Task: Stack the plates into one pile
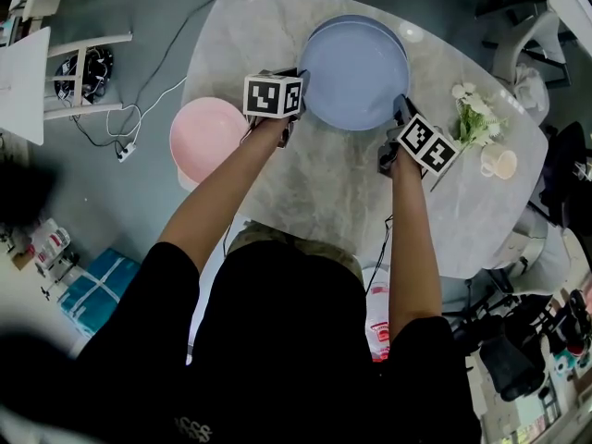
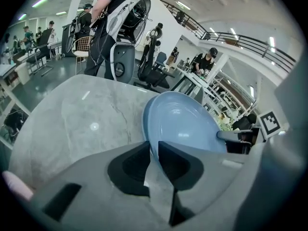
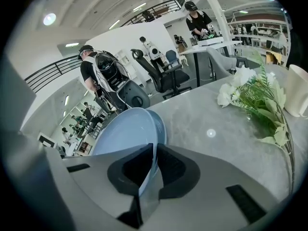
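A large blue plate (image 1: 356, 72) hangs over the far middle of the marble table (image 1: 333, 197), gripped from both sides. My left gripper (image 1: 299, 81) is shut on its left rim, and my right gripper (image 1: 401, 111) is shut on its right rim. In the left gripper view the rim runs between the pads of the left gripper (image 2: 152, 146). The right gripper view shows the same at the right gripper (image 3: 154, 148). Just under this plate the edge of a second blue plate (image 3: 161, 124) shows. A pink plate (image 1: 208, 137) lies at the table's left edge.
A bunch of white flowers (image 1: 474, 118) and a cream cup (image 1: 499, 163) lie at the table's right side, close to my right gripper. Chairs, cables and boxes are on the floor around the table. People stand at desks beyond the table's far edge.
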`<state>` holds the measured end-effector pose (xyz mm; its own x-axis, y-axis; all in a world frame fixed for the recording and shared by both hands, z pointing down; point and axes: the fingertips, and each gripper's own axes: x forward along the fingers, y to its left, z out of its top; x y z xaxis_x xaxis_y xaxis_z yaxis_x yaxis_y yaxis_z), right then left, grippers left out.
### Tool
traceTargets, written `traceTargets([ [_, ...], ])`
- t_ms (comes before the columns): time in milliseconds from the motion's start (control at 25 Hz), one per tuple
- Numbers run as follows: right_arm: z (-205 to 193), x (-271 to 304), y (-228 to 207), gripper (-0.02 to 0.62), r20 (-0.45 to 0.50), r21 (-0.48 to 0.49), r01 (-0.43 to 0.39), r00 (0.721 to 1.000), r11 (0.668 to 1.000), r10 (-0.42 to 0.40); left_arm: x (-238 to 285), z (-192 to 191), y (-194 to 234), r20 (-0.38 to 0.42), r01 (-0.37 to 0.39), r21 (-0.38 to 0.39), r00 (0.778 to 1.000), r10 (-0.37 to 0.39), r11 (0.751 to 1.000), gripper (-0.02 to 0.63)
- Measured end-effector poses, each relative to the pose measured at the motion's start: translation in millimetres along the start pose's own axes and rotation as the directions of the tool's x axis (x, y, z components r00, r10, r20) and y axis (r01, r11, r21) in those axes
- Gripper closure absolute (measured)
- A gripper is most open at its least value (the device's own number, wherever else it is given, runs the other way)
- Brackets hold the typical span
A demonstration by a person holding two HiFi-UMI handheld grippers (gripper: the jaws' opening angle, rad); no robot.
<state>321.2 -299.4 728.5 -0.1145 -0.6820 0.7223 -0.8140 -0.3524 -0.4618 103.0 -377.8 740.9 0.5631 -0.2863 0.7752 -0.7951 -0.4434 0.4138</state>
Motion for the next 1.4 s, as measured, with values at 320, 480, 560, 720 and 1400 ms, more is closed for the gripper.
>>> traceTargets([
  [320,11.8,16.7,-7.4,0.561,0.02,0.054,0.007,1.0,0.999,-0.008,13.5,12.5,1.7,0.024,-0.016,0.013,1.0,0.015,1.0,0.535],
  [480,12.4,18.8,-11.3,0.561,0.016,0.022,0.025,1.0,0.999,-0.026,14.6,15.4,0.4,0.049,-0.009,0.025,0.999,0.008,1.0,0.52],
  [560,12.6,17.2,-12.2,0.56,0.025,0.009,0.032,0.999,0.999,-0.032,12.3,16.1,3.5,0.067,-0.016,0.025,0.998,0.014,1.0,0.509],
  [720,16.5,13.9,-18.0,0.558,0.055,0.005,0.041,0.998,0.999,-0.041,10.0,18.2,8.7,0.096,-0.026,0.02,0.995,0.024,0.999,0.509],
  [1400,11.8,51.2,-17.7,0.526,0.002,-0.001,-0.05,0.999,0.999,0.05,46.7,14.4,8.6,0.089,0.054,-0.085,0.995,-0.046,0.995,0.502],
])
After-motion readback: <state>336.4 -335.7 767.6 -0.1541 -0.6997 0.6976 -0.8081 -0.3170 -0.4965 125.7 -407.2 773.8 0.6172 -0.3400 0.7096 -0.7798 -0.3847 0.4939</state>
